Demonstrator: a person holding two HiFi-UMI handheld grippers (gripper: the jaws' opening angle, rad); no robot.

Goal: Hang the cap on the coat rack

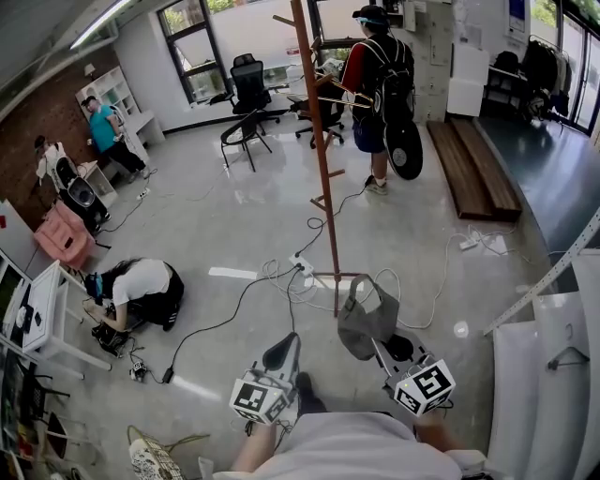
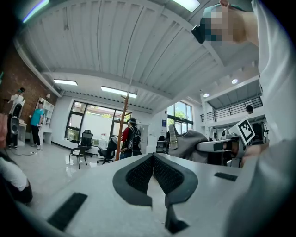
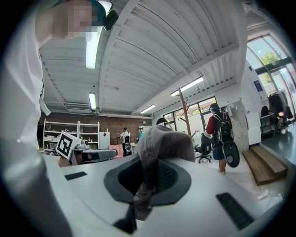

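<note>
Grey fabric of the cap (image 1: 367, 319) is pinched at one edge in the right gripper (image 3: 149, 173), whose jaws are clenched on it so that the crown flops forward over the jaw tips and the rest hangs loose. The left gripper (image 2: 152, 173) is closed on nothing and held alongside, near its partner but apart from the cap. The step in hand looks like the carry: the cap is gripped and lifted, but the wooden coat rack (image 1: 320, 159) stands well ahead on the floor (image 1: 234, 234), so nothing is hung yet. The next move probably calls for stepping up to the pole and raising the cap to one of the slanted pegs (image 1: 284, 19). The opening would then have to be worked over the peg before the jaws let go. With so small a bite on soft cloth, the cap may swing or slip on the way. Polished pale concrete reflects the windows, and loose cables (image 1: 281, 281) trail round the rack's foot, a likely trip hazard on the approach. A person with a backpack (image 1: 380, 84) stands just behind the rack, and another crouches (image 1: 141, 286) at the left. Office chairs (image 1: 248, 89) stand by the windows, and a wooden platform (image 1: 473, 169) lies at the right.
</note>
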